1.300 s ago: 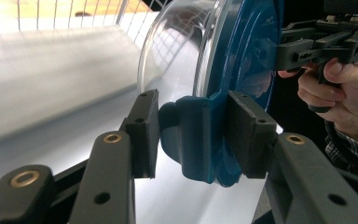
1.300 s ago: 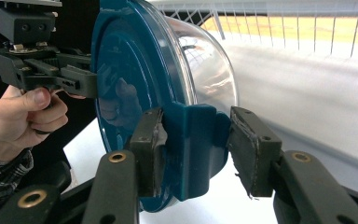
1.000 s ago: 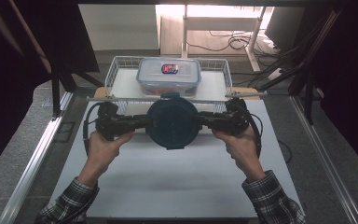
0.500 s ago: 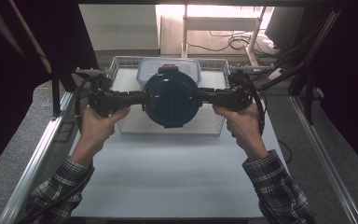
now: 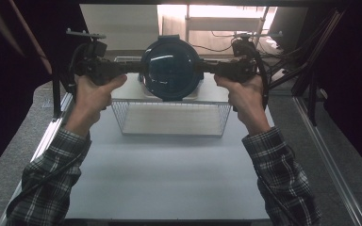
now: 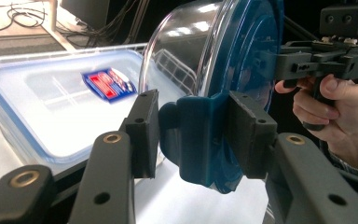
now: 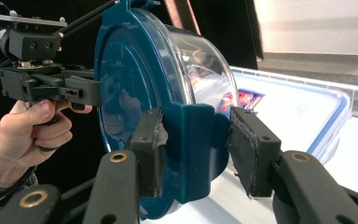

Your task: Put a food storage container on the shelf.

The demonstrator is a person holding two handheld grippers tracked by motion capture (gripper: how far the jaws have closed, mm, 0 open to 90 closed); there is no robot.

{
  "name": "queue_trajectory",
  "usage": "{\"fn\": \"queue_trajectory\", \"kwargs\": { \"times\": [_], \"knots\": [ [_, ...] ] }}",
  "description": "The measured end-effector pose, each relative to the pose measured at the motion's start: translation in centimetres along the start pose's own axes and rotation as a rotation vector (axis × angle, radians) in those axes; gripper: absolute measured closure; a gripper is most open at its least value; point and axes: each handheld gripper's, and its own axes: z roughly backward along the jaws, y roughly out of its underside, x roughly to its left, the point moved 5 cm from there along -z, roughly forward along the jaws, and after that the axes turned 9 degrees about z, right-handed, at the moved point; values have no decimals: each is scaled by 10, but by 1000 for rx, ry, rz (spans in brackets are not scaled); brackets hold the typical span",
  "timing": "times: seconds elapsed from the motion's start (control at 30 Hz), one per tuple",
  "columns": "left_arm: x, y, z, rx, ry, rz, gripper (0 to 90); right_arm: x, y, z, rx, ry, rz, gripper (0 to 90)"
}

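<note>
The left gripper has its two black jaws closed on a dark blue clasp tab at the rim of a round container, one pad on each face of the tab. The right gripper does the same on the opposite clasp, its worn pads pressing the tab from both sides. Between them the round container hangs in the air, lifted off the table and held level with both hands. It has a clear bowl body and a dark blue lid, and in the high view the lid faces the camera.

The person's left hand grips the left tool at the left of the scene, the right hand the other at the right, both plaid sleeves reaching in from the near edge.

Below and just behind the lifted container sits a wire basket on the white table top. A rectangular plastic box with a blue-edged lid and a red and blue label lies beyond the round container, toward the far side.
</note>
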Motion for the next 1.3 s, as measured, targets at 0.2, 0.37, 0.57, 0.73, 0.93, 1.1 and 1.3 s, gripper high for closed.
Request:
{"fn": "queue_trajectory", "kwargs": {
  "times": [0.2, 0.37, 0.57, 0.73, 0.93, 1.1, 1.3],
  "knots": [
    [16, -18, -6, -8, 13, 33, 569, -12, -15, -12, 0, 10, -21, 564],
    [30, -26, -12, -7, 14, 69, 568, -25, -21, -23, -5, 8, -41, 564],
    [45, -31, -17, 0, 5, 97, 568, -38, -20, -38, -1, -1, -63, 564],
    [54, -35, -21, 5, -1, 116, 567, -46, -20, -47, 5, -3, -87, 563],
    [59, -37, -25, 2, -7, 69, 557, -54, -18, -52, 11, -11, -113, 558],
    [61, -38, -27, -8, -5, 47, 549, -58, -18, -54, -5, -12, -124, 551],
    [65, -41, -36, -2, -89, 50, 460, -58, -15, -59, 52, 132, -10, 646]
  ]
}}
